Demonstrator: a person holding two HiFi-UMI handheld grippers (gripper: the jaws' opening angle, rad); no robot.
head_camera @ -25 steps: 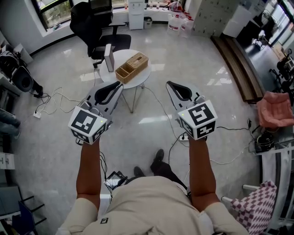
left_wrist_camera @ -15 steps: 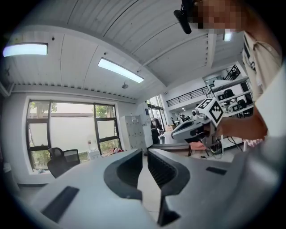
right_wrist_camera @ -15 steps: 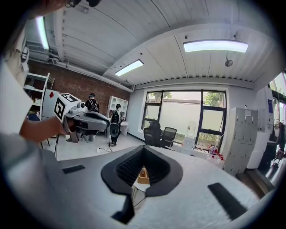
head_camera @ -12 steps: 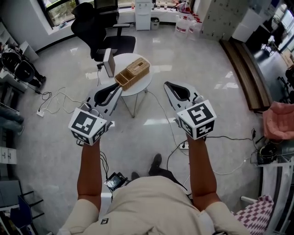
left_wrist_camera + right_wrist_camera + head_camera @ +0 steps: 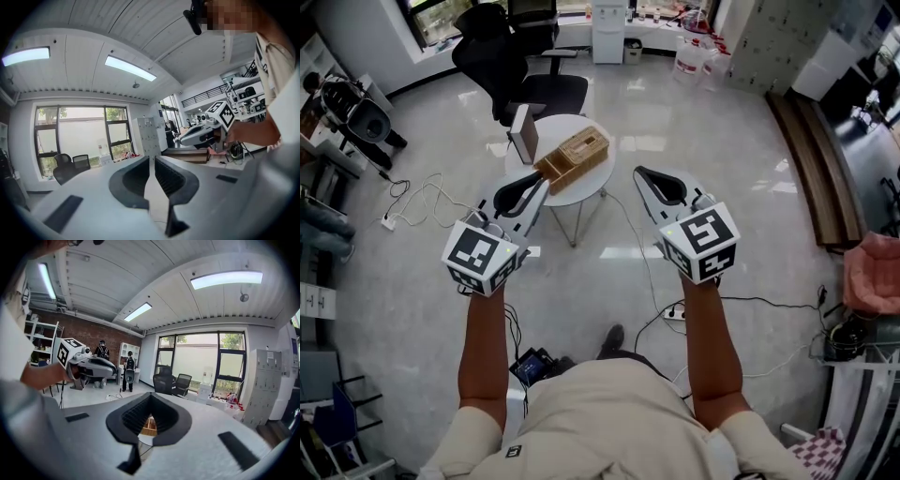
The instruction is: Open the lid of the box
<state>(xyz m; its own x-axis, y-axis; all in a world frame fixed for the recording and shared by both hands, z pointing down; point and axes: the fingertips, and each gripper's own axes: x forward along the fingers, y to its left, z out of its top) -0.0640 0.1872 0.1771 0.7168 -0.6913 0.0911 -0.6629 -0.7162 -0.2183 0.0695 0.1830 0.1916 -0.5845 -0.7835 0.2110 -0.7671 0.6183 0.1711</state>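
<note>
Head view: the round surface and box sit nearer to both grippers than a second ago.
Left gripper point(image 5: 540, 176) and right gripper point(image 5: 642, 173) are both closed and empty. The woven box point(image 5: 577, 157) rests on the white surface point(image 5: 581, 190), just beyond the left gripper's tip; its contents can't be made out. A black chair point(image 5: 502, 56) stands behind.

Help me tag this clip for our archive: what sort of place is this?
Probably an office or lab workroom: a black office chair, big windows, a small round table, and cables trailing over the polished floor.
</note>
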